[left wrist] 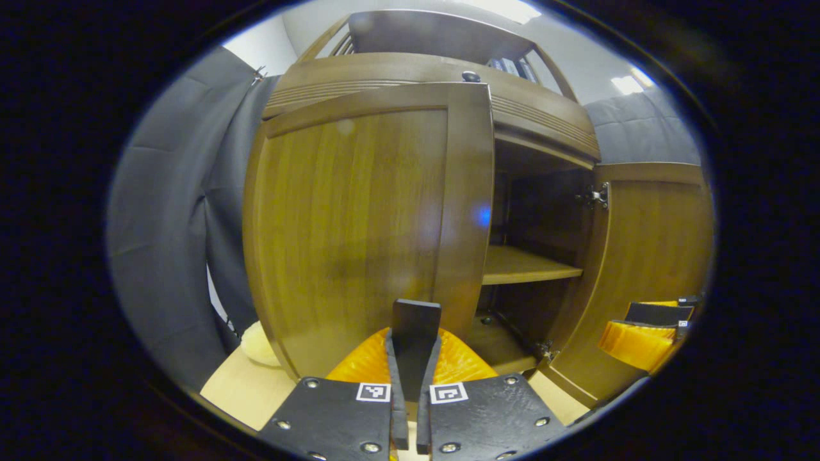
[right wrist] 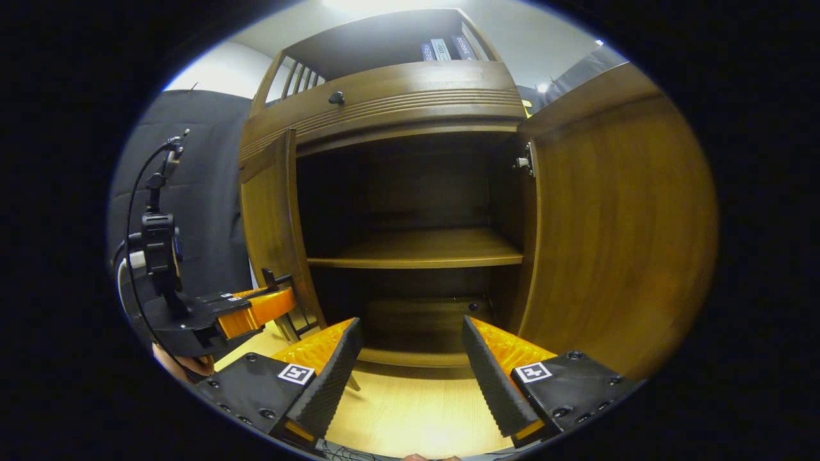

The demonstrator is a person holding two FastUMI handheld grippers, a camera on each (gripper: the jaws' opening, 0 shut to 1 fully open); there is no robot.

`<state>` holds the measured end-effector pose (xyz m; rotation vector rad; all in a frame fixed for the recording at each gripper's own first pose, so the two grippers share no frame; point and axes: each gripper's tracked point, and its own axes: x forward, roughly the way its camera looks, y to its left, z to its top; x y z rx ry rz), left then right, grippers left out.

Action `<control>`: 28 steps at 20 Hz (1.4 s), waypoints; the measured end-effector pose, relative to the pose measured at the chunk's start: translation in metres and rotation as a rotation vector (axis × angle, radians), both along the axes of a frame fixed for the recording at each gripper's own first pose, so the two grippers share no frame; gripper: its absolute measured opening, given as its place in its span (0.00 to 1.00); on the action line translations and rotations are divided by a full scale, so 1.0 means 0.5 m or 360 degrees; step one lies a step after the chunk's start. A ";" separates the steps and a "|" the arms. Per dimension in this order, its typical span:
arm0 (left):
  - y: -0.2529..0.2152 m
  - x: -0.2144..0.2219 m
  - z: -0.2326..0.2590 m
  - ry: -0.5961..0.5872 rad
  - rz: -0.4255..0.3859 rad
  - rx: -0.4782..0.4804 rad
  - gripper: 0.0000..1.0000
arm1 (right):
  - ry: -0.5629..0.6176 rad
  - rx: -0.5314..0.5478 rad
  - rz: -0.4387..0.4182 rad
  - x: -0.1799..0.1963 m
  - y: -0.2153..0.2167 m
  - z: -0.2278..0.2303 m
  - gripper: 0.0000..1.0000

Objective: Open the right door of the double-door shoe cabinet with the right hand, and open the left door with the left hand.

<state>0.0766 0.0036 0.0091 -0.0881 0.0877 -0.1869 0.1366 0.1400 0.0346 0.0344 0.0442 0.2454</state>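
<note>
I see dark grey cloth point(left wrist: 163, 256) hanging in folds to one side in the left gripper view, and more of it point(left wrist: 640, 131) higher up on the other side. A pale, rounded lump point(left wrist: 259, 346) lies on the light wooden floor point(left wrist: 234, 387) at the foot of that cloth; I cannot tell what it is. Ceiling lights point(left wrist: 631, 82) glow above. In the right gripper view I make out a few books point(right wrist: 442, 50) standing upright, side by side, on a high open shelf. The same light floor point(right wrist: 416, 410) runs along the bottom, with the white wall point(right wrist: 214, 73) up behind the cloth point(right wrist: 205, 192).
</note>
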 end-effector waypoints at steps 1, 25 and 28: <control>0.000 -0.005 0.000 -0.0011 -0.0002 0.0002 0.08 | -0.0007 0.0001 -0.0019 -0.005 -0.004 -0.003 0.93; 0.044 -0.024 0.006 -0.0054 0.0117 -0.0027 0.07 | -0.0023 0.0002 -0.0075 -0.102 0.007 -0.022 0.93; 0.062 -0.020 0.017 -0.0088 0.0119 -0.0054 0.06 | -0.0021 0.0000 -0.0064 -0.107 0.016 -0.026 0.93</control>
